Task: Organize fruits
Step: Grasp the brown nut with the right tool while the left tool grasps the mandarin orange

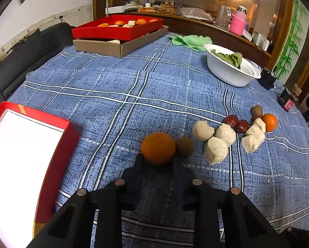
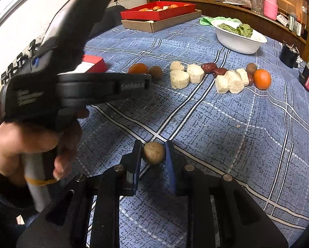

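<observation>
My left gripper [image 1: 157,161] is shut on an orange fruit [image 1: 158,147] and holds it above the blue checked cloth; a brown kiwi [image 1: 185,147] lies just right of it. My right gripper [image 2: 154,153] is shut on a small brown kiwi [image 2: 154,152] near the cloth. Several beige fruit chunks [image 1: 216,142], dark red dates [image 1: 236,123], a kiwi [image 1: 257,111] and an orange [image 1: 269,122] lie in a row to the right. In the right wrist view the left gripper body [image 2: 76,86] fills the left side, with the orange [image 2: 138,68] at its tip.
An open red box with a white inside [image 1: 57,150] sits at the near left. A red tray with oranges [image 1: 117,30] rests on a cardboard box [image 1: 117,46] at the far side. A white bowl of greens [image 1: 230,68], a green cloth [image 1: 190,41] and black devices [image 1: 266,79] stand at the right.
</observation>
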Demonstrator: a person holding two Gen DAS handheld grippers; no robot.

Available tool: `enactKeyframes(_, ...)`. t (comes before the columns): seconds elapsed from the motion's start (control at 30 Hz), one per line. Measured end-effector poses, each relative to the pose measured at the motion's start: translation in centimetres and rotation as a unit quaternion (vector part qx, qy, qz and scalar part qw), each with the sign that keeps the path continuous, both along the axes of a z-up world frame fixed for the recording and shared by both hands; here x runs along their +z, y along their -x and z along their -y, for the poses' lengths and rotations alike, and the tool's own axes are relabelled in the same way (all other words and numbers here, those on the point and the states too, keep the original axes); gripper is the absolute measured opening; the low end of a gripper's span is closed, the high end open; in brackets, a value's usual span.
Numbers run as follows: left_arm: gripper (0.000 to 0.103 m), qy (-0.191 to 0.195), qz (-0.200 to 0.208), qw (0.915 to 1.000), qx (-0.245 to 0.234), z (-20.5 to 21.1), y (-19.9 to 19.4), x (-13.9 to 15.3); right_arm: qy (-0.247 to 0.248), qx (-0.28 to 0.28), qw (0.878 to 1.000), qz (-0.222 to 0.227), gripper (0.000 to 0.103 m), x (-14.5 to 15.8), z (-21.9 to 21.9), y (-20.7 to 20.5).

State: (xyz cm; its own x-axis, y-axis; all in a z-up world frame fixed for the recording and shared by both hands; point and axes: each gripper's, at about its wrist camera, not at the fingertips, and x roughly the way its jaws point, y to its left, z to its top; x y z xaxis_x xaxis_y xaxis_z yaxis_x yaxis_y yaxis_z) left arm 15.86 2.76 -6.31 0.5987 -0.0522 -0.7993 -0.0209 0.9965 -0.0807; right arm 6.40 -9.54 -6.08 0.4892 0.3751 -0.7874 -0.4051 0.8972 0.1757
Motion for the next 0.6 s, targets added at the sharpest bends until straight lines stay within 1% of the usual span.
enactKeyframes(0.03, 0.025, -0.001, 0.002, 1.0000, -0.002, -0.1, 0.2, 0.0, -0.001, 0.001, 1.000, 0.000, 0.021, 0.0, -0.1, 0.0)
enactKeyframes(0.1, 0.024, 0.010, 0.006, 0.9999, -0.010, -0.2, 1.0, 0.2, 0.000, 0.002, 1.000, 0.002, 0.021, 0.1, -0.1, 0.1)
enactKeyframes(0.2, 0.024, 0.012, 0.021, 0.9996, -0.017, -0.6, 2.5, 0.8, 0.005, -0.002, 1.000, 0.009, 0.021, 0.2, -0.1, 0.2)
enactKeyframes(0.4, 0.024, 0.026, 0.035, 0.9989, -0.019, -2.1, 5.3, 2.2, 0.009, -0.009, 1.000, 0.022, 0.021, 0.9, -0.2, 0.7)
enactKeyframes(0.6, 0.024, 0.050, 0.040, 0.9974, -0.032, -2.9, 9.1, 2.1, 0.004, -0.022, 0.999, 0.029, 0.022, 1.5, 0.6, 2.6)
